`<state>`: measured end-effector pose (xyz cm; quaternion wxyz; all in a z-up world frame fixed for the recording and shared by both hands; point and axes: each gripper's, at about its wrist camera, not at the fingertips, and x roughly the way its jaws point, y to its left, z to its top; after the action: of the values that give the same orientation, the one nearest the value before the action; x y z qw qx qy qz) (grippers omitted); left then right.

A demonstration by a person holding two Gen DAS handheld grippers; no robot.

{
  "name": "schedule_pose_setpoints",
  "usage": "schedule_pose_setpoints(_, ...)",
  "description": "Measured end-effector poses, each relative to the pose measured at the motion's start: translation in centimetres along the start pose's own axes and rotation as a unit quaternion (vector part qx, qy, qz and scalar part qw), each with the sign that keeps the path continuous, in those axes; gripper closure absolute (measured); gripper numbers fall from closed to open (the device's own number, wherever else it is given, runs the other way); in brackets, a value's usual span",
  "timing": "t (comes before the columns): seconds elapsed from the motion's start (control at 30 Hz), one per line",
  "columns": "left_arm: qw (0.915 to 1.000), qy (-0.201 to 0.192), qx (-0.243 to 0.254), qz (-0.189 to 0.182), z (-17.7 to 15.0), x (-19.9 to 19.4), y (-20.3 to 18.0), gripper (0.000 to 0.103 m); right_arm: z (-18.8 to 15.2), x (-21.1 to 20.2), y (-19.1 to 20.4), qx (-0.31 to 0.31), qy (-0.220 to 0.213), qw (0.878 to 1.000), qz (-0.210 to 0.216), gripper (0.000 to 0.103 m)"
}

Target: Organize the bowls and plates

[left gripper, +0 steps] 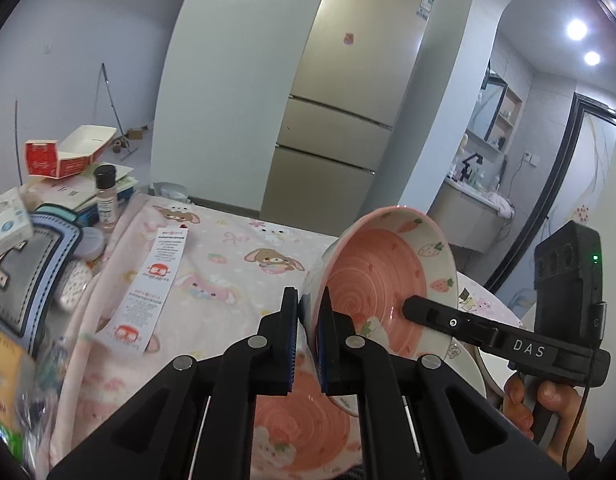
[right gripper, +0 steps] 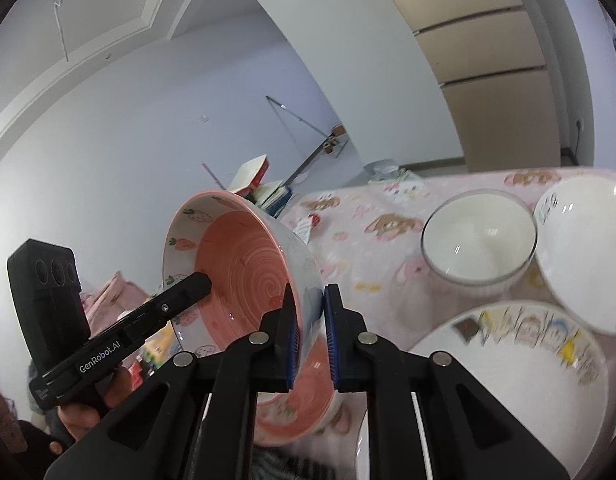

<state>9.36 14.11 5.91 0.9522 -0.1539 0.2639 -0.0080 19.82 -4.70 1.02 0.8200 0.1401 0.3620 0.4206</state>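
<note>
Both grippers clamp the same pink strawberry bowl [left gripper: 372, 276], which is lifted clear of the surface [left gripper: 228, 248] and tipped so its spiral-painted inside faces the cameras. In the left wrist view the left gripper [left gripper: 310, 340] has its fingers nearly closed on the bowl's near wall, 1 pad outside and 1 inside. The right gripper [left gripper: 424, 308] reaches in from the right, 1 finger lying across the inside of the bowl, with a hand [left gripper: 544, 404] on its grip.

In the right wrist view the right gripper [right gripper: 310, 340] pinches the bowl [right gripper: 236, 264] wall the same way, fingers nearly closed with the ceramic between the blue pads. The left gripper [right gripper: 192, 284] comes in from the left with 1 finger inside the bowl.

Directly under the raised bowl a second pink bowl [right gripper: 304, 408] with the same spiral pattern rests on the pink cartoon-print cloth [right gripper: 372, 236]. To the right sit a clear glass bowl [right gripper: 480, 240], a plain white bowl [right gripper: 588, 248] just beside it, and a white plate with cartoon figures [right gripper: 520, 392] nearer the camera.

At the left end of the surface are a stack of books [left gripper: 84, 192], a red and white carton [left gripper: 64, 152], a small black-capped bottle [left gripper: 106, 196] and a printed paper strip [left gripper: 152, 292]. A beige refrigerator [left gripper: 340, 100] stands behind.
</note>
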Motion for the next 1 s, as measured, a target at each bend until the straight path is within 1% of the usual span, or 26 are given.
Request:
schedule_pose_setpoints(0.07, 0.9999, -0.004, 0.004, 0.01, -0.9, -0.4, 0.0, 0.096, -0.8, 0.2, 0.0, 0.0, 0.012, 1.0, 0.009, 0.091)
schedule_pose_setpoints(0.23, 0.9991, -0.006, 0.005, 0.041, -3.3, 0.0, 0.2, 0.096, -2.4, 1.8, -0.4, 0.002, 0.039, 0.999, 0.009, 0.092)
schedule_pose_setpoints(0.33, 0.9989, 0.001, -0.006, 0.047, -4.1, 1.0, 0.8, 0.096, -3.0, 3.0, -0.9, -0.007, 0.056, 0.998, 0.002, 0.092)
schedule_pose_setpoints(0.43, 0.9982, 0.011, -0.006, 0.059, -4.9, 1.8, 1.1, 0.096, -3.4, 3.8, -2.0, 0.004, 0.068, 0.998, 0.008, 0.092)
schedule_pose_setpoints(0.5, 0.9979, 0.012, -0.002, 0.063, -5.4, 2.0, 1.3, 0.096, -3.5, 4.0, -2.1, 0.007, 0.07, 0.997, 0.014, 0.092)
schedule_pose_setpoints(0.63, 0.9977, 0.022, -0.025, 0.06, -5.7, 2.2, 2.3, 0.096, -3.9, 4.6, -1.7, -0.013, 0.078, 0.997, 0.003, 0.092)
schedule_pose_setpoints(0.7, 0.9975, 0.024, -0.028, 0.06, -5.8, 2.3, 2.4, 0.096, -4.1, 4.7, -1.6, -0.018, 0.077, 0.997, 0.002, 0.092)
schedule_pose_setpoints(0.87, 0.9958, 0.028, -0.003, 0.087, -6.2, 2.7, 1.7, 0.096, -4.1, 4.8, -1.4, -0.036, 0.077, 0.996, -0.004, 0.091)
schedule_pose_setpoints(0.93, 0.9944, 0.029, 0.003, 0.102, -6.4, 2.9, 1.6, 0.096, -4.2, 4.7, -0.9, -0.058, 0.075, 0.995, -0.017, 0.092)
schedule_pose_setpoints(1.0, 0.9924, 0.032, -0.002, 0.119, -6.5, 3.2, 1.9, 0.094, -4.4, 4.8, -0.1, -0.089, 0.073, 0.993, -0.039, 0.091)
